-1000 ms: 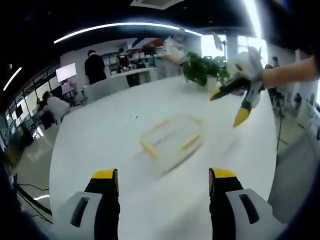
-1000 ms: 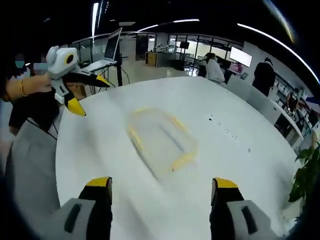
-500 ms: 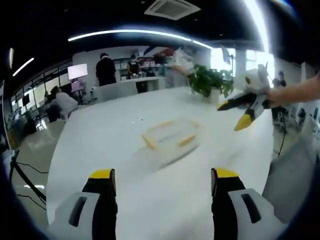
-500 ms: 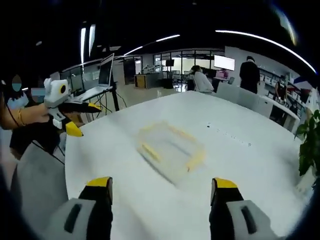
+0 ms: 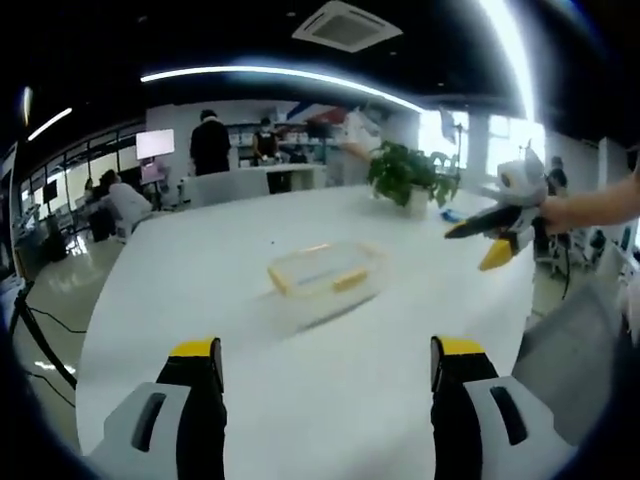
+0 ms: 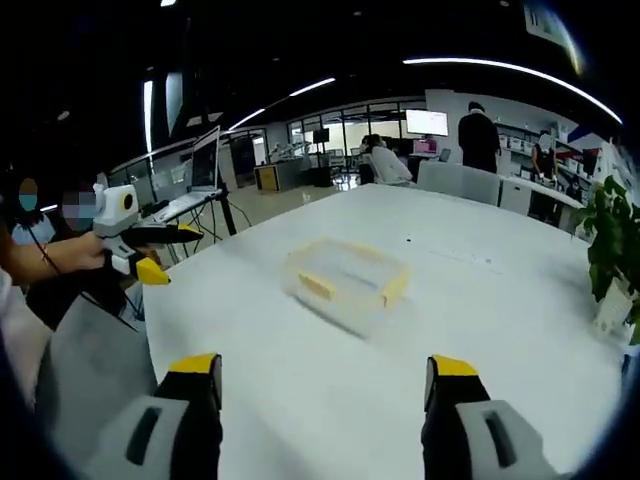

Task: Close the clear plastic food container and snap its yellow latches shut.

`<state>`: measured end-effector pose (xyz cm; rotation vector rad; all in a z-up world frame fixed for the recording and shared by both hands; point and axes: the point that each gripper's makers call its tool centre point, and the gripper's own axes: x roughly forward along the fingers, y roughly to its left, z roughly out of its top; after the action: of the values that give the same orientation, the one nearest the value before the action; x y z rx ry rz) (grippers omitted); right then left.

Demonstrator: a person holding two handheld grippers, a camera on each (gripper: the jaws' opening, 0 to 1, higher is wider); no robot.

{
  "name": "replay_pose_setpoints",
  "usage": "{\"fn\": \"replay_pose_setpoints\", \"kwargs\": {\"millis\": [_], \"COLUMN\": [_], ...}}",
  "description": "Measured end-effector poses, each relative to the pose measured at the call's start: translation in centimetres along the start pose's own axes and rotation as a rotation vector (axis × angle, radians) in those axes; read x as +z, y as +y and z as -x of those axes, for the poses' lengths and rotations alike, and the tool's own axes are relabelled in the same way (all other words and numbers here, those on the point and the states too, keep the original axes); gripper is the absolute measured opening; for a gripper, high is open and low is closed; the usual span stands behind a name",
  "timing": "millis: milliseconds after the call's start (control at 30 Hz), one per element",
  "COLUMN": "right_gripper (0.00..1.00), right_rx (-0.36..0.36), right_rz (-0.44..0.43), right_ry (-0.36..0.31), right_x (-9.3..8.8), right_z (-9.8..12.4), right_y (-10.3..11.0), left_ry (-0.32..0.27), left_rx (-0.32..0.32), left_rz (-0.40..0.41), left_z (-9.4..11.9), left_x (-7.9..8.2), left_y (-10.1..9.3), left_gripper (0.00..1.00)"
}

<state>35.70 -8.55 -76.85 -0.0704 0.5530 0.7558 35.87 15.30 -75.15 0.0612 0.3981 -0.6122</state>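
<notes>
With both grippers' jaws spread empty, the light, slippery container (image 5: pixel 322 273) is best pressed at its yellow latches (image 6: pixel 317 286).

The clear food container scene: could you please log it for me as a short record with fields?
container: clear plastic food container with yellow latches, alone on the white table
lid: resting on top
left gripper: open, held off to the container's side
right gripper: open, held off to the opposite side
contact: none
background: potted plant

Clear container (image 6: pixel 347 283) sits on white table (image 6: pixel 520 310), jaws spread, empty.
</notes>
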Motion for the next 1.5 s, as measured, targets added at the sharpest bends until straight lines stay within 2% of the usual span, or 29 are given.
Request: {"fn": "replay_pose_setpoints", "kwargs": {"millis": [433,833,967,1233,1500], "right_gripper": [0.85,0.87,0.87,0.87,0.86], "right_rx": [-0.014,-0.035,-0.051,-0.051,-0.051], "right_rz": [-0.063,-0.102,-0.127,-0.165,-0.171], "right_ry": [-0.013,-0.002,-0.017,-0.022,-0.024], "right_x": [-1.9,-3.0,-3.1,-3.6,-3.6], "right_z": [1.9,2.9,3.4,3.8,3.8], "right_y": [1.6,1.8,1.6,1.9,2.4], "left_ry": [-0.009,0.005,0.014,0.001,0.010], "left_rx": [0.018,0.005,-0.005,0.026,0.031], "left_rz": [0.036,0.055,0.052,0.078,0.093], "left_z": [1.2,1.4,1.7,2.8,2.9], "left_x": [-0.7,-1.6,-1.8,-1.9,-2.6], "left_y": [-0.2,-0.9,-1.2,0.1,0.1], "left_gripper": [0.84,0.84,0.84,0.83,0.81]}}
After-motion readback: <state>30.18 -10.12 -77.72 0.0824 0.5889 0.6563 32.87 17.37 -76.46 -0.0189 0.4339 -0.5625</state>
